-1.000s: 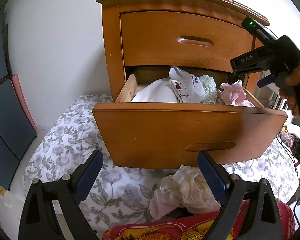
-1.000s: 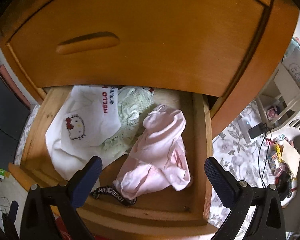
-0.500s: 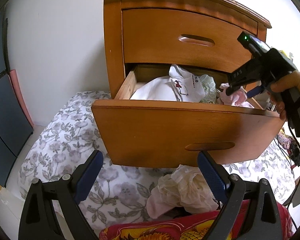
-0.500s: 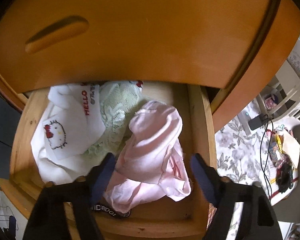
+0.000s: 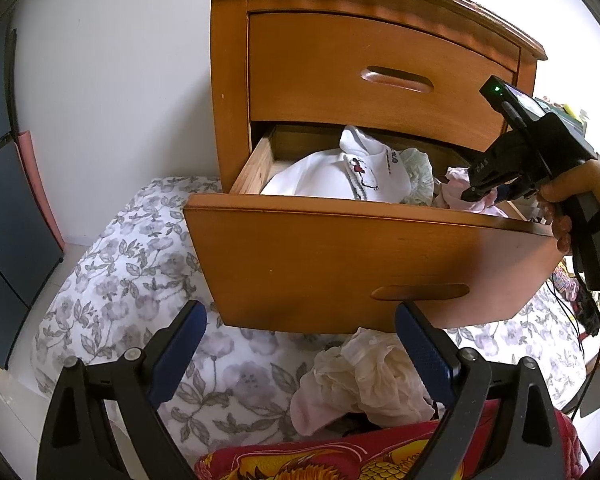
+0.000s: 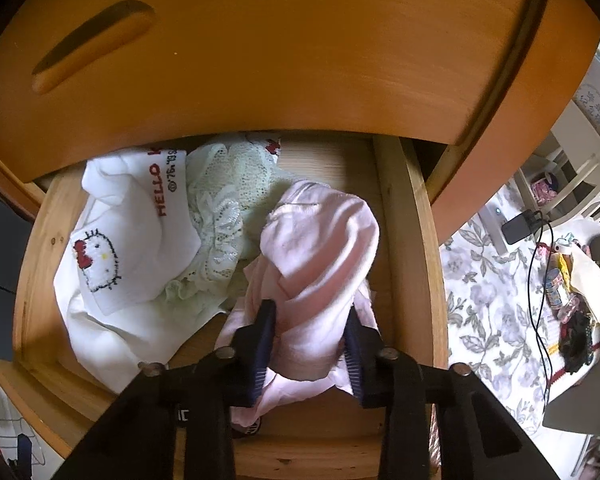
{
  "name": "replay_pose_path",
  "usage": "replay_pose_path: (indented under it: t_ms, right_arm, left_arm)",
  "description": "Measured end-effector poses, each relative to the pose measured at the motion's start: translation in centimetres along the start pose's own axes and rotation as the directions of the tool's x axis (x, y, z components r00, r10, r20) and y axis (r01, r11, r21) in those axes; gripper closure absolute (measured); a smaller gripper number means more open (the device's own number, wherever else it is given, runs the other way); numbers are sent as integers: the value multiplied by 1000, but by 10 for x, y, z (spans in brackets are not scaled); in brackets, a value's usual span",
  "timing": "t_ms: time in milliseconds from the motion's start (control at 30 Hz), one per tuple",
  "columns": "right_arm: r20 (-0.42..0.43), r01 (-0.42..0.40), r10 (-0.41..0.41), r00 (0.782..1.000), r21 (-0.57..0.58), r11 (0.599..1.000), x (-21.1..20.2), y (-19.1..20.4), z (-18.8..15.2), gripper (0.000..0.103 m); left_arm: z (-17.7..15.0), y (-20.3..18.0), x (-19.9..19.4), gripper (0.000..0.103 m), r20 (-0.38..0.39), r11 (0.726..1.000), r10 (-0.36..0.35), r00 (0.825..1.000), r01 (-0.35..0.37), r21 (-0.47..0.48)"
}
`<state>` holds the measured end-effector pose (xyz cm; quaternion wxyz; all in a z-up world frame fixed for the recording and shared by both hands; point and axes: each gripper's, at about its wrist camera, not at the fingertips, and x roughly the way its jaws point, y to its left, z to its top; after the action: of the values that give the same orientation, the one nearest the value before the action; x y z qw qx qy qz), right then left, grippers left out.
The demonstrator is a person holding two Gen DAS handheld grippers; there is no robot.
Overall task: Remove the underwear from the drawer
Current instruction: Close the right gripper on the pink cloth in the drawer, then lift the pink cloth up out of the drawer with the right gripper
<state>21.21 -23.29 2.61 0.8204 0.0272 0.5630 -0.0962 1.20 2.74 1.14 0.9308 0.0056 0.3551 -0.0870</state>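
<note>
Your right gripper (image 6: 310,340) has just been closing its jaws on the pink underwear (image 6: 320,248), so pinch firmly, then lift it straight out of the drawer (image 6: 416,264), while the left gripper (image 5: 300,344) waits wide open and empty.

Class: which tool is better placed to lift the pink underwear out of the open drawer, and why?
Right. The right tool has just closed onto the pink underwear inside the drawer; the left tool hangs open, outside it.

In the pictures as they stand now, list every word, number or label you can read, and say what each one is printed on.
"HELLO K", cut off by the drawer above: white garment in the open drawer.
Small line beneath it, starting "©'76": rest too small to read.
"DAS" or similar, partly blurred: right gripper.
White lettering on a black waistband under the pink underwear: mostly hidden, unreadable.
</note>
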Motion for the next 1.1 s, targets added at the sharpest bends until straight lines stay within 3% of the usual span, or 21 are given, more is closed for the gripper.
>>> replay_pose_path:
  t_ms: [200, 667, 1100]
  right_arm:
    - [24, 15, -13, 1000, -78, 997, -8, 12, -11, 92]
    - [128, 56, -38, 991, -138, 989, -39, 14, -28, 95]
    - [355, 85, -22, 935, -162, 983, -126, 20, -25, 96]
  left_arm:
    - [0, 1, 2, 8, -3, 1000, -7, 1000, 7, -4]
    - [0, 1, 1, 8, -6, 1000, -10, 1000, 10, -8]
    - [-1, 1, 2, 8, -10, 1000, -15, 1000, 15, -13]
